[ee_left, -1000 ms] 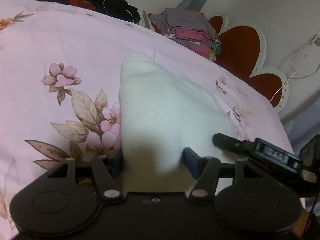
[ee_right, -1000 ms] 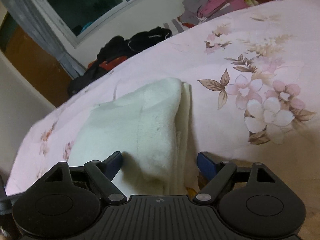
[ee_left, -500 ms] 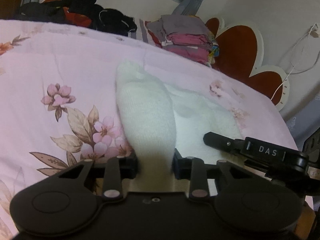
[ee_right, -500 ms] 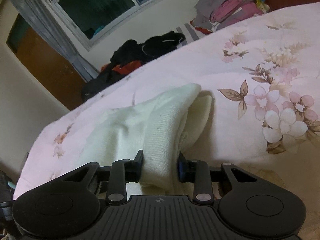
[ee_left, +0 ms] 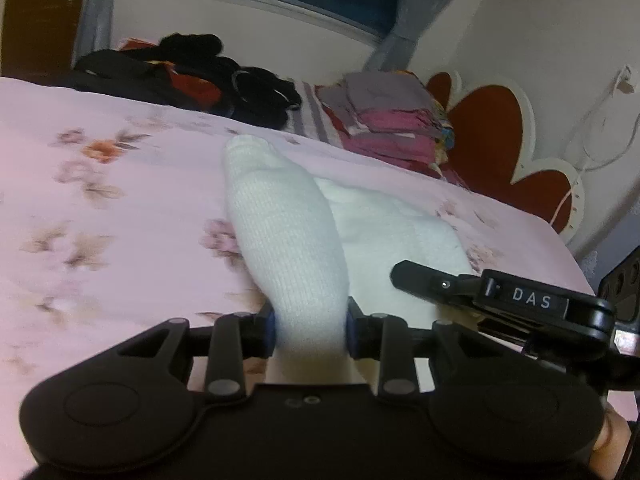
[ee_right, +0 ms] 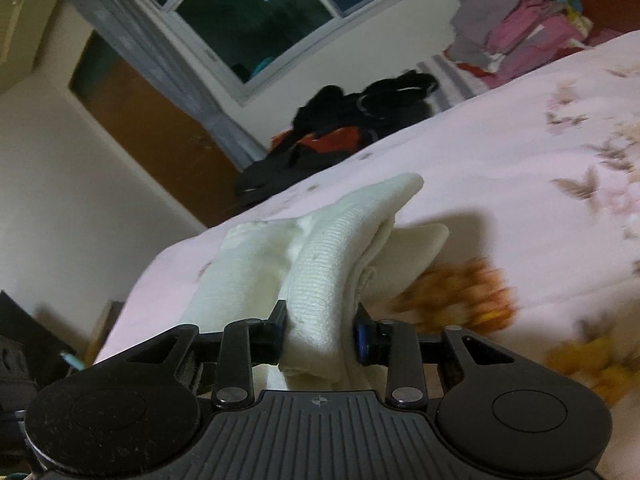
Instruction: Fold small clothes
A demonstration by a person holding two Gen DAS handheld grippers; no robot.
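Observation:
A small white knitted garment (ee_left: 280, 220) lies on the pink floral bed cover (ee_left: 100, 208). My left gripper (ee_left: 310, 326) is shut on its near edge, and the cloth rises in a ridge away from the jaws. In the right wrist view my right gripper (ee_right: 322, 334) is shut on another bunched part of the same white garment (ee_right: 332, 248), lifted off the cover. The far end of the cloth still rests on the bed. The right gripper's black body (ee_left: 500, 300) shows at the right of the left wrist view.
A heap of black and red clothes (ee_left: 192, 72) and a stack of folded grey and pink clothes (ee_left: 392, 120) sit at the bed's far edge. A red heart-shaped headboard (ee_left: 500, 148) stands to the right. The window (ee_right: 280, 12) and a brown door (ee_right: 152, 128) are behind.
Both grippers closed on the white garment's near edge, then rose and pulled it up off the cover. The cloth now bunches into ridges between the jaws.

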